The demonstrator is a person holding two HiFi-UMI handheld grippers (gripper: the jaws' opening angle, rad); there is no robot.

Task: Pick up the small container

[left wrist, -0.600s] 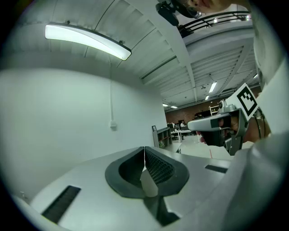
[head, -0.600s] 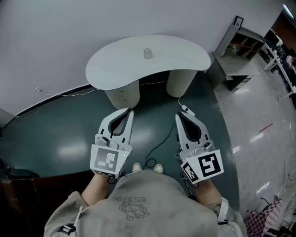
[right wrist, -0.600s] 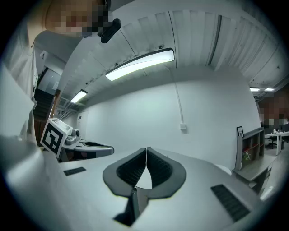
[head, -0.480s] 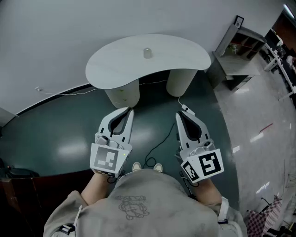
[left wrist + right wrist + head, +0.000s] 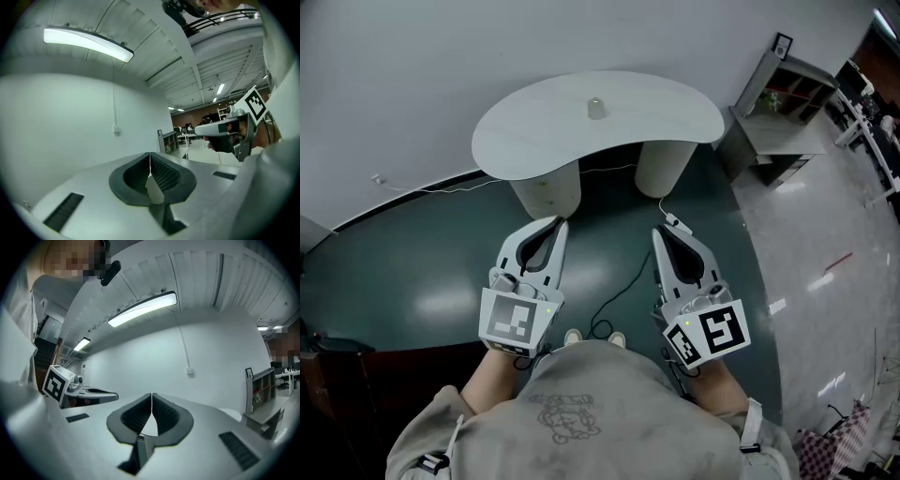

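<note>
The left gripper [image 5: 559, 223] has its jaws pressed together tip to tip with nothing between them, and the right gripper [image 5: 657, 233] is likewise closed tight and empty; its own view shows the two ribbed pads meeting along a thin seam. Both are held roughly level, side by side, in front of the person's chest, over the dark green floor [image 5: 412, 272], and touch nothing. The small container [image 5: 596, 108], a pale cup-like thing, stands upright near the middle of the white kidney-shaped table [image 5: 525, 141], at about 12 o'clock from the two grippers and well apart from them. The table rests on two rounded pedestals [image 5: 547, 190], which stand between the grippers and the container. A thin black cable [image 5: 623, 281] trails across the floor between the grippers, and a white one [image 5: 441, 190] runs along the foot of the wall at 10 o'clock. A grey shelf unit [image 5: 783, 112] stands at 2 o'clock, just beside the table's right end. The person's shoe tips [image 5: 595, 337] show at 6 o'clock.
</note>
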